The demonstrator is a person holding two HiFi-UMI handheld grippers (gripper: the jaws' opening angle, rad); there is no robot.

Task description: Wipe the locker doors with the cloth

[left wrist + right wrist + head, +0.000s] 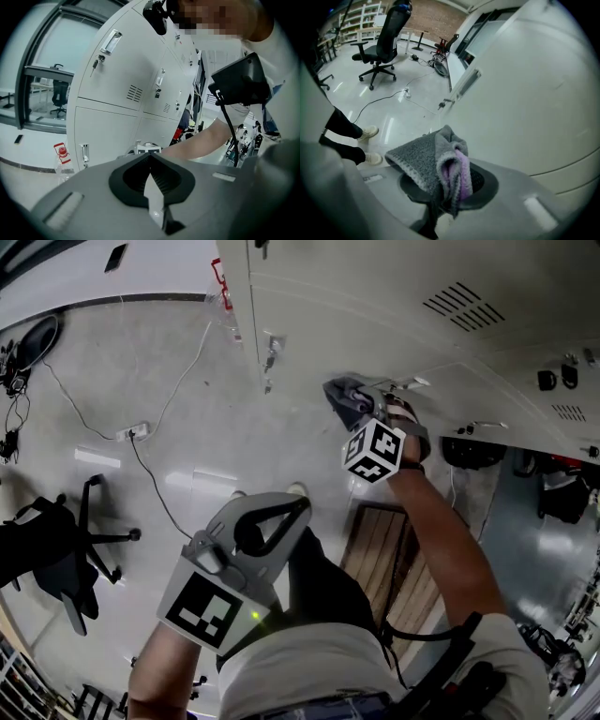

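My right gripper [354, 401] is shut on a folded grey and purple cloth [436, 161], seen as a grey bundle [345, 396] in the head view. The cloth is held against or just off the lower part of a white locker door [375, 324]; the same door [525, 108] fills the right of the right gripper view. My left gripper [281, 517] hangs low near the person's legs, shut with nothing between its jaws. In the left gripper view the left gripper [150, 161] points toward the row of lockers [131, 79].
A cable [150, 465] runs across the pale floor to a power strip [132, 432]. A black office chair [66, 549] stands at the left. A wooden pallet [394, 559] lies under the right arm. A bottle [60, 154] stands by the lockers' foot.
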